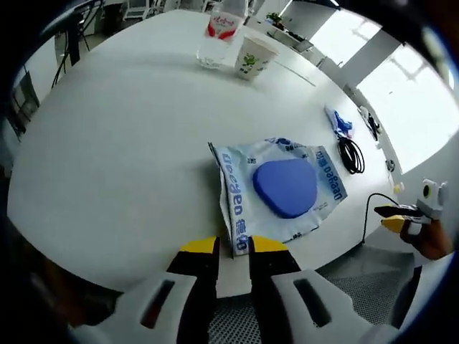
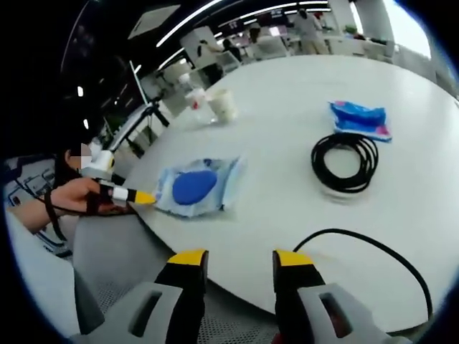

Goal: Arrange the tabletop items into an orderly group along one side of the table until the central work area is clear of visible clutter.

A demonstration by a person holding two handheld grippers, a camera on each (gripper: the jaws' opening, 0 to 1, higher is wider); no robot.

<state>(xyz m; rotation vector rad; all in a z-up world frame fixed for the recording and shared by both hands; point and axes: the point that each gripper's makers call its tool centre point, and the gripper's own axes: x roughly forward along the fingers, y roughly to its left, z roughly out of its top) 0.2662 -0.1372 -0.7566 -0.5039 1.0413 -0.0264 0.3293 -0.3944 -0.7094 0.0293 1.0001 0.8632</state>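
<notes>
1. The left gripper (image 1: 233, 247) pinches the near edge of a clear printed plastic bag holding a blue rounded pad (image 1: 281, 188) at the near rim of the round white bench (image 1: 107, 143).
2. The right gripper (image 2: 233, 259) hangs with jaws apart, holding nothing, near a coiled black cable (image 2: 345, 162).
3. A paper cup (image 1: 254, 57) and a clear water bottle (image 1: 219, 32) stand far off; a blue packet (image 2: 358, 118) lies beyond the coil.

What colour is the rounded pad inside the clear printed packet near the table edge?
Solid blue; the pad shows best in the left gripper view, inside the packet, whose printing is blue too.

Bright window glare, ceiling strip lights, fisheye-warped edges, soft blur
</notes>
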